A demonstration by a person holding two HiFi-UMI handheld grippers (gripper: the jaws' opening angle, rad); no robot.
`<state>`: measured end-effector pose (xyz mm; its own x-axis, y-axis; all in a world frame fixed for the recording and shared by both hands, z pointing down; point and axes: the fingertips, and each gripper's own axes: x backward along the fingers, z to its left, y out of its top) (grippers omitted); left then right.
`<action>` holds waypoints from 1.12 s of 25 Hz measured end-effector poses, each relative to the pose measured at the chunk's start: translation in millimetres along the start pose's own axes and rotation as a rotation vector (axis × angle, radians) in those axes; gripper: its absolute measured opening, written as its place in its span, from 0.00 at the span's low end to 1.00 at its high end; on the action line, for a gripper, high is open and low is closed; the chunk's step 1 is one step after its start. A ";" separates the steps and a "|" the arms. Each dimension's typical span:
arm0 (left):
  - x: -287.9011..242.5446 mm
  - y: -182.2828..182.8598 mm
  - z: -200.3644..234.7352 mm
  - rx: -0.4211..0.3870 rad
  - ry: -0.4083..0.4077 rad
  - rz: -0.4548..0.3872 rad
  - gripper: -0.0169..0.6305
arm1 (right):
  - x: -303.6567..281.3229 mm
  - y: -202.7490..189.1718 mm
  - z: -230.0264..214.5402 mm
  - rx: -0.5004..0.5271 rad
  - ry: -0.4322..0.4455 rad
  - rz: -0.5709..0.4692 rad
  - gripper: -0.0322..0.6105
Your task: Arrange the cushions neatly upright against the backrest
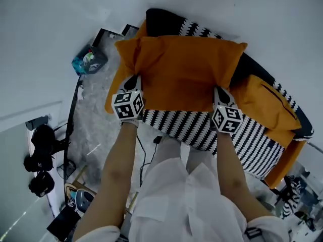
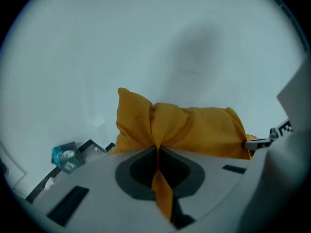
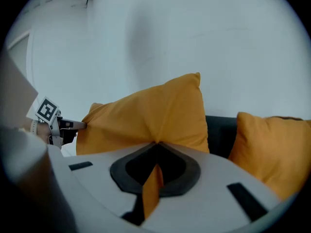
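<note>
An orange cushion (image 1: pixel 181 69) hangs lifted over the black-and-white patterned sofa seat (image 1: pixel 202 127), held by its near edge at both ends. My left gripper (image 1: pixel 132 84) is shut on its left corner, and a fold of the orange fabric (image 2: pixel 160 188) runs between the jaws under the bunched cushion (image 2: pixel 180 127). My right gripper (image 1: pixel 220 92) is shut on the right corner, with the cushion (image 3: pixel 150 115) pinched the same way. A second orange cushion (image 1: pixel 267 107) leans against the sofa's dark backrest (image 1: pixel 252 67) at the right; it shows as the second cushion (image 3: pixel 272 144) in the right gripper view.
A glass side table (image 1: pixel 91 110) stands left of the sofa with a teal packet (image 1: pixel 87 60) on it. Dark camera gear (image 1: pixel 43 150) and cables lie on the floor at the lower left. A pale wall (image 2: pixel 146 42) rises behind the sofa.
</note>
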<state>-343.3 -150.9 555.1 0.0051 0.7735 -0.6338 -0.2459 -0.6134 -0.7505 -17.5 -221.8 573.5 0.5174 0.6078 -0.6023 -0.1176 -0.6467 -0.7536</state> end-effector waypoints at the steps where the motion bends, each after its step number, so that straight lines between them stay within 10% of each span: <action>1: -8.6 14.7 -6.6 -0.023 -0.026 -0.024 0.06 | 4.2 6.7 -4.8 -0.018 -0.029 -0.037 0.08; 11: -141.0 54.6 -37.3 -0.259 -0.152 -0.016 0.06 | -43.1 -10.0 -56.4 -0.095 -0.116 -0.031 0.08; 28: -220.5 -14.7 -7.3 -0.232 -0.125 0.225 0.12 | -104.8 -101.6 -67.4 -0.098 -0.068 0.323 0.10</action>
<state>-333.8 -313.6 704.6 -0.1467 0.6193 -0.7713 -0.0005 -0.7798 -0.6261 -2.6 -250.8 730.9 0.4084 0.3921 -0.8243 -0.1823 -0.8498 -0.4945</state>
